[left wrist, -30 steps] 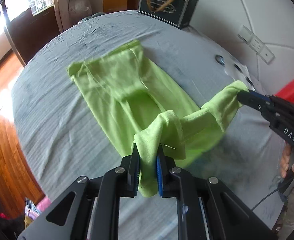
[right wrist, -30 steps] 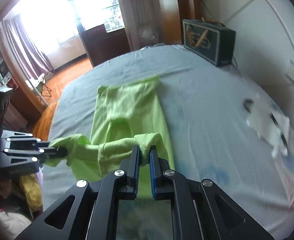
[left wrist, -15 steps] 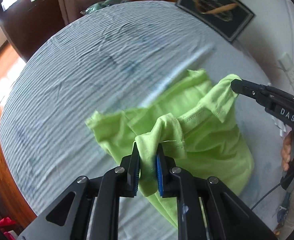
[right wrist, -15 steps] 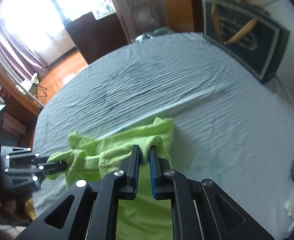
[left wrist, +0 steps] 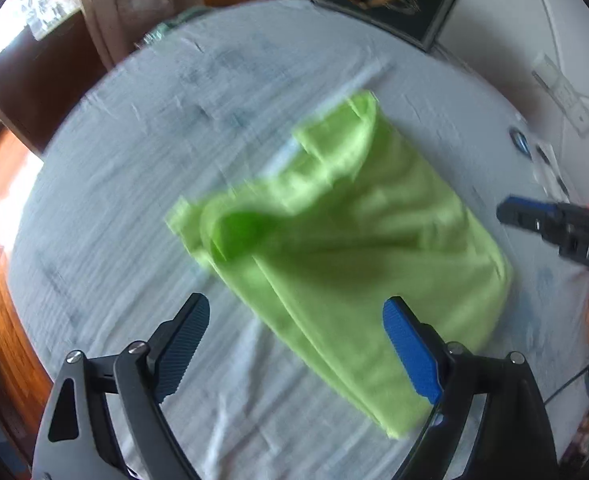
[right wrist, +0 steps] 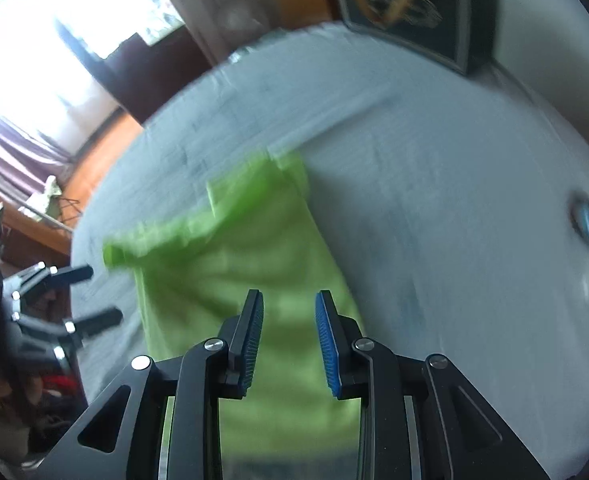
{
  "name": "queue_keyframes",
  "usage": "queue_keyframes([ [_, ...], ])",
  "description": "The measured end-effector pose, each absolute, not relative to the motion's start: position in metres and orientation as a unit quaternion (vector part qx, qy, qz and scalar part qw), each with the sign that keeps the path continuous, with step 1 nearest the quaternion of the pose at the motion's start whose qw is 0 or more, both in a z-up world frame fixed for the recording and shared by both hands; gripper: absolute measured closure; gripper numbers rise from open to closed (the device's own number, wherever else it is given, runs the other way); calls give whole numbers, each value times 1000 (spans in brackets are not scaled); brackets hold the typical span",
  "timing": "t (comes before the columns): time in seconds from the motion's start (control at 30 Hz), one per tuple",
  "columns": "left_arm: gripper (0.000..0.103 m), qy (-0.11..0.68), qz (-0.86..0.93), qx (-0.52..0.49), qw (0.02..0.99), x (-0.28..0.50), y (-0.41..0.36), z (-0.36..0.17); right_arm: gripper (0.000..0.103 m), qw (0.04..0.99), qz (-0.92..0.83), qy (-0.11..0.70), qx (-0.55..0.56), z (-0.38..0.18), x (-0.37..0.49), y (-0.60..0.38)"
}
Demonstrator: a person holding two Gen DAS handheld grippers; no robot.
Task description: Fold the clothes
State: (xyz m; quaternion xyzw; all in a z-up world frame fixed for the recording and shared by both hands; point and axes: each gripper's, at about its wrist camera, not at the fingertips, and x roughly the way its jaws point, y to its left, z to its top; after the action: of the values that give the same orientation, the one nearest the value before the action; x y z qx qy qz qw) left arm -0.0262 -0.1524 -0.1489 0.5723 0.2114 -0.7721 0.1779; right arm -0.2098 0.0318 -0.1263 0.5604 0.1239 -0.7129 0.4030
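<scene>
Covering most of both views, grey bedsheet (left wrist: pixel 142 184) is wrinkled and carries everything else. Lime-green garment (left wrist: pixel 358 248) lies on it roughly mid-bed, folded over on itself, with a loose corner flap at the far end and a bunched pocket on its left edge; both frames are motion-blurred so seam detail is unreadable. Dark framed picture (left wrist: pixel 386 0) leans at the head of the bed against the white wall. Left gripper (left wrist: pixel 296 344) hovers over the near end of the garment, jaws spread wide, nothing between the pads (left wrist: pixel 410 354); whether the right pad touches the cloth cannot be told. Right gripper (right wrist: pixel 288 340) is also released, jaws apart with green fabric visible through the gap below, not pinched. In the left wrist view the right gripper (left wrist: pixel 534 220) sits just beside the garment's right edge, clear of it. In the right wrist view the left gripper (right wrist: pixel 90 296) shows at the left edge, fingers splayed, near the garment's left corner but apart from it. Small round blue-rimmed object (right wrist: pixel 582 216) lies on the sheet well right of the garment. Wall socket (left wrist: pixel 562 92) is on the white wall beyond it.
</scene>
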Motion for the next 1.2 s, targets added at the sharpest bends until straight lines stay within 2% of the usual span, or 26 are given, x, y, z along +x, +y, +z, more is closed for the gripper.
queue_keyframes([
  [0.33,14,151,-776,602,116,-25,-148,-152,76,319,-710,48,626,-152,-135,99],
  [0.43,14,114,-781,608,84,-36,-168,-152,76,289,-722,13,629,-152,-116,93],
  [0.5,14,87,-783,612,62,-44,-180,-153,70,262,-728,-17,634,-154,-103,85],
  [0.63,14,41,-784,620,18,-58,-198,-159,69,206,-735,-75,642,-159,-75,67],
  [0.77,14,1,-784,621,-7,-75,-205,-178,68,153,-742,-99,645,-167,-57,44],
  [0.8,18,2,-783,622,-15,-77,-207,-182,68,140,-743,-96,647,-170,-54,38],
  [0.83,28,9,-782,623,-24,-79,-211,-186,68,128,-746,-88,648,-174,-51,32],
  [0.87,52,20,-779,626,-34,-80,-215,-190,69,120,-750,-77,646,-177,-50,27],
  [0.9,56,32,-776,628,-44,-82,-219,-193,84,112,-753,-67,645,-179,-47,23],
  [0.93,61,44,-774,629,-51,-82,-226,-194,92,104,-756,-57,644,-181,-44,20],
  [0.97,66,57,-773,629,-54,-80,-235,-193,96,98,-758,-54,643,-181,-42,19],
  [1.1,66,105,-766,631,-54,-75,-276,-187,96,75,-750,-64,654,-184,-31,31],
  [1.2,66,101,-766,634,-31,-77,-298,-177,96,67,-740,-79,665,-186,-23,43],
])
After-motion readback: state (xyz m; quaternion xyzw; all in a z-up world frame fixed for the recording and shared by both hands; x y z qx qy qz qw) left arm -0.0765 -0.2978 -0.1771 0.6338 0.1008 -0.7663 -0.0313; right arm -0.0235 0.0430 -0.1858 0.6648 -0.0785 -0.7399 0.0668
